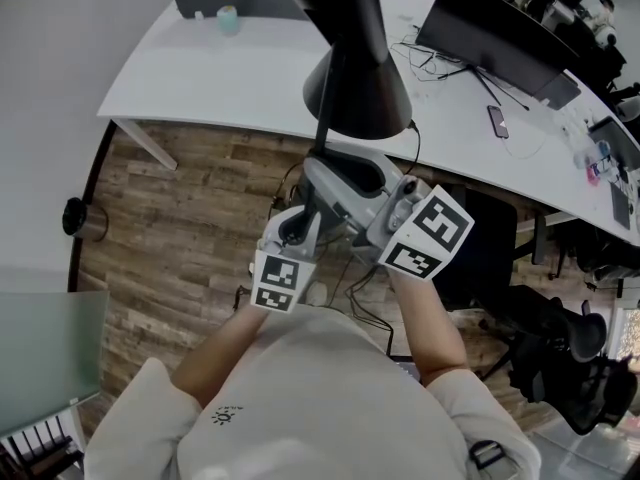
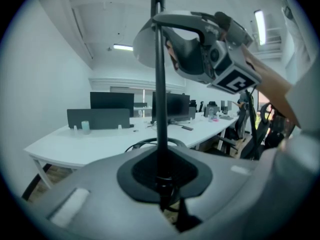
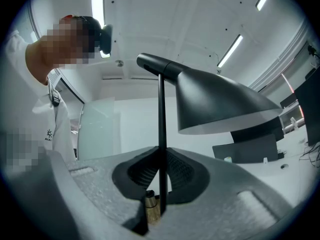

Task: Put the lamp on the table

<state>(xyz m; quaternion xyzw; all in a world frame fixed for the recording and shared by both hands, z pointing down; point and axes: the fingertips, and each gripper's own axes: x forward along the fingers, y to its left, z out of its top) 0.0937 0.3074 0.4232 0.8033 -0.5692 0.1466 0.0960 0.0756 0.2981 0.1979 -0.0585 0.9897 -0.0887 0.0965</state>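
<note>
— Close to the chest, what are the two tools doing?

— Both hold the lamp (image 1: 357,88). The left gripper (image 2: 162,184) has its fingers clenched on the thin black pole (image 2: 160,109), which stands upright between them.

— And the other one?

— The right gripper (image 3: 160,194) is clamped on the same pole, higher up. From the left gripper view it shows above, reaching in from the right, with its marker cube turned this way.

— Where does the shade sit?

— The black cone-shaped shade (image 3: 220,106) is at the top of the pole, above both grips, with its open mouth facing down and its inside white.

— So where is the lamp itself?

— It is up in the air, carried in front of the person. The grippers are over the wooden floor (image 1: 180,218), just short of the bench (image 1: 250,78). From the head view the shade overlaps the bench's near edge. The lamp's base is hidden.

— What is on the bench?

— Toward the far left there is a pale green cup (image 1: 228,18). To the right lie a phone (image 1: 497,121) and some cables, with a dark monitor (image 1: 495,33) behind them.

— Anything farther off?

— A black chair (image 1: 560,348) stands on the floor at the right.
</note>
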